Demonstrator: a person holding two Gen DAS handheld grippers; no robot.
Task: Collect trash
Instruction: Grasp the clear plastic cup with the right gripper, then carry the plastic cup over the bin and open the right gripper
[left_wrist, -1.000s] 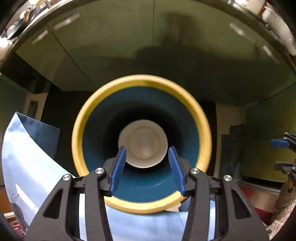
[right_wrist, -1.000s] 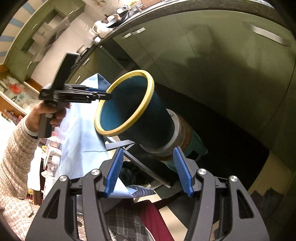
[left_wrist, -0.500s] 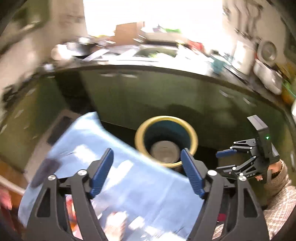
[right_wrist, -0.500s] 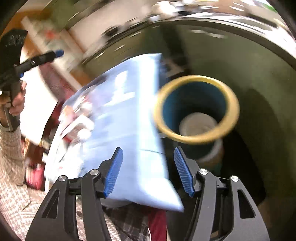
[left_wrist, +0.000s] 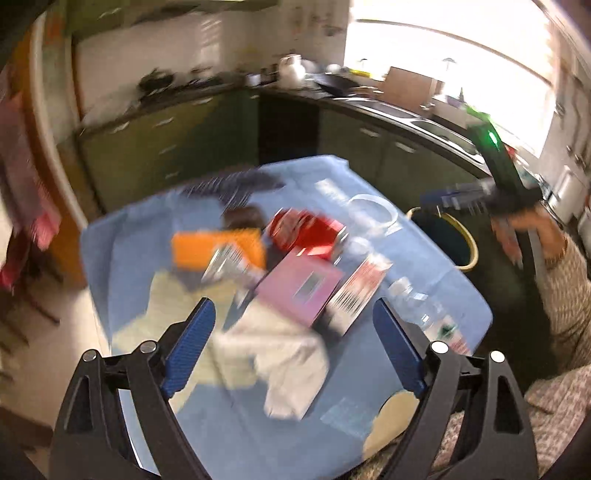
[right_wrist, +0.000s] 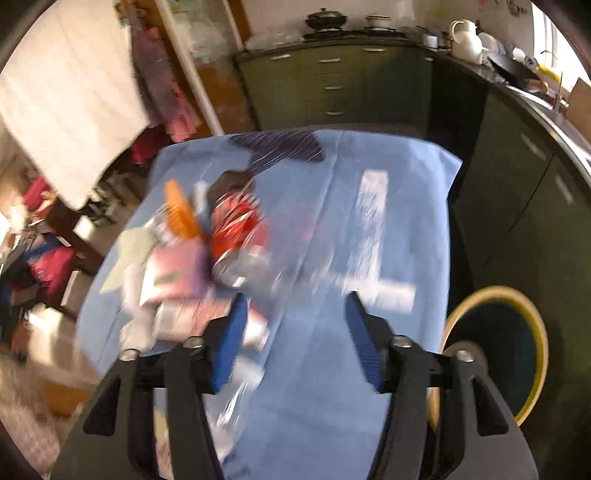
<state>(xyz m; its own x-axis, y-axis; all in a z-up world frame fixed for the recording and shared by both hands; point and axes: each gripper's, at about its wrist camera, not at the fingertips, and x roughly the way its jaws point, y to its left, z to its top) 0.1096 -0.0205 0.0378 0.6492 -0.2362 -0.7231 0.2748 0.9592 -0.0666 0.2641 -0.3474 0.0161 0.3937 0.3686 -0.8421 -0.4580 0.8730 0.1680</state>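
Note:
A table with a blue cloth holds a pile of trash: an orange pack, a red wrapper, a pink box, white crumpled paper and a clear plastic bottle. A blue bin with a yellow rim stands on the floor at the table's right. My left gripper is open and empty above the pile. My right gripper is open and empty above the cloth; it also shows in the left wrist view. Both views are blurred.
Dark green kitchen cabinets run along the back and right under a cluttered counter. A dark cloth lies at the table's far edge. A white hanging sheet and red items are at the left.
Both grippers have swung up and away from the bin's mouth and now look down on the table. The left jaws have opened wider. Nothing was picked up.

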